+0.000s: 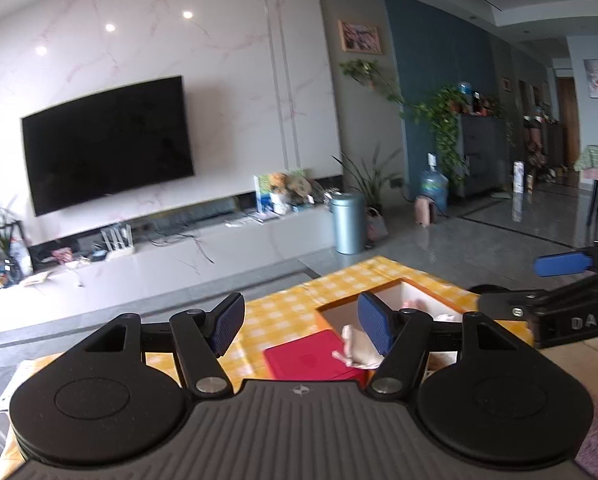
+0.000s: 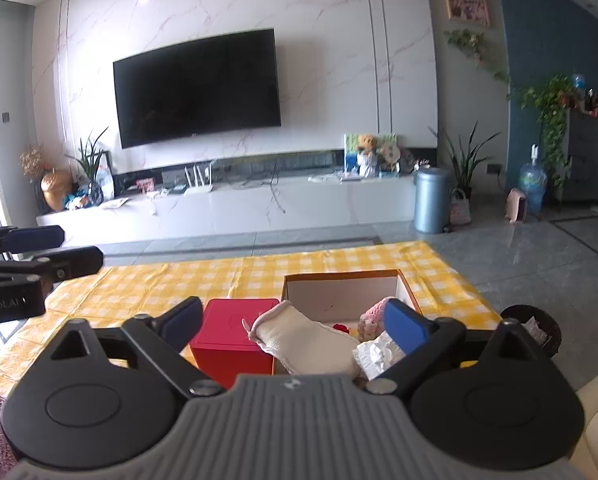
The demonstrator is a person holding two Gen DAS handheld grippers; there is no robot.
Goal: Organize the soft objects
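Now both my tongs, left point(image 1: 301, 326) and right point(image 2: 295, 324), hang apart and empty above the table point(image 2: 147, 284). A cream sock point(image 2: 305, 342) drapes over the box point(image 2: 341, 280) rim beside a red box point(image 2: 233, 330). It looks light and floppy, so I'd pinch its thick middle.

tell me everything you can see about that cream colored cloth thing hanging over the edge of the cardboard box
The cream cloth piece looks like a soft knitted mitt or sock with a pinkish trimmed edge. It lies limp across the near left corner of the open cardboard box, one end draping out toward the red box. Crumpled white tissue lies beside it. Neither gripper holds it.
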